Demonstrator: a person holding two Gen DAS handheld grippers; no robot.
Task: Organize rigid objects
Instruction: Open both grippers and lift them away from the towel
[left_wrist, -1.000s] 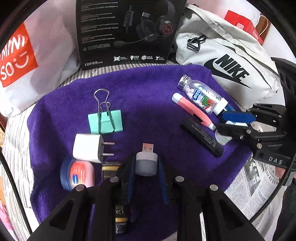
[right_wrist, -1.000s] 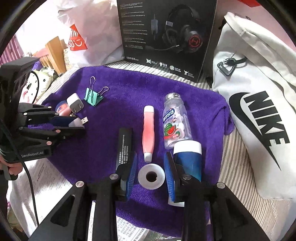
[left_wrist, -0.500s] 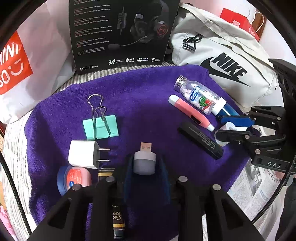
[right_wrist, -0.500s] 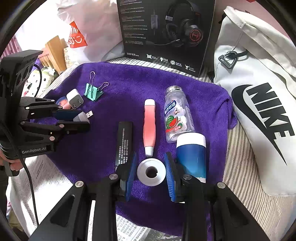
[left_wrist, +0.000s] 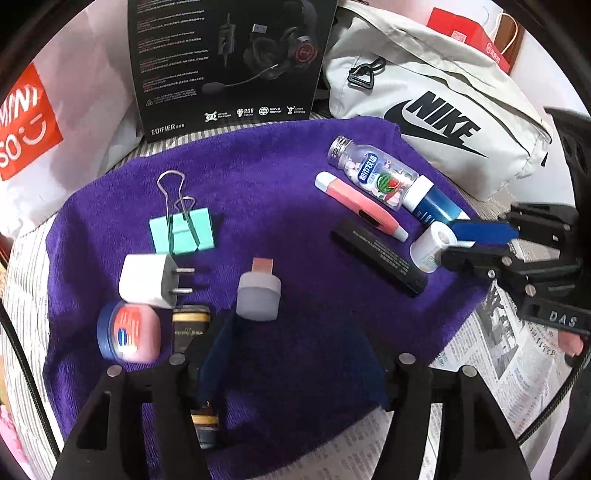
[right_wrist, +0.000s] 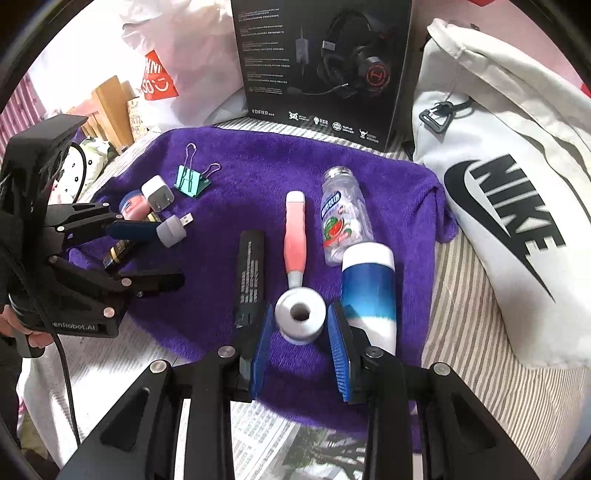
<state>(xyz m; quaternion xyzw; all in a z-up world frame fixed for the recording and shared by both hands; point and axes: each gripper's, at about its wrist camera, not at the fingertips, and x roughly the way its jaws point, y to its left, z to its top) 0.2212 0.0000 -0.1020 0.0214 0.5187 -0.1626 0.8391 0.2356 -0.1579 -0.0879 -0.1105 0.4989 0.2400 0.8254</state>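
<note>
Tongs first: my left gripper (left_wrist: 291, 354) is spreading its jaws right now, and the grey USB plug (left_wrist: 258, 293) lies free on the purple towel (left_wrist: 295, 177) just ahead of the tips, no pad pressing it. Just left of that gripper sit a small round jar with a pink lid (left_wrist: 129, 332) and a black-and-gold tube (left_wrist: 190, 325) that runs back under the left finger. Beyond those lie a white charger (left_wrist: 147, 281) and a mint binder clip (left_wrist: 183, 232).

My right gripper (right_wrist: 300, 325) has its blue pads on either side of a white roll of tape (right_wrist: 300, 317); I read it as clamped on the roll, which rests on the towel. Touching its right finger is a blue-and-white tube (right_wrist: 369, 288). Just ahead lie a pink pen (right_wrist: 295, 236) and a clear candy bottle (right_wrist: 343, 218), side by side, with a black stick (right_wrist: 251, 269) left of the left finger.

Past the towel stand a black headset box (right_wrist: 321, 62) and a white sports bag (right_wrist: 509, 206).
</note>
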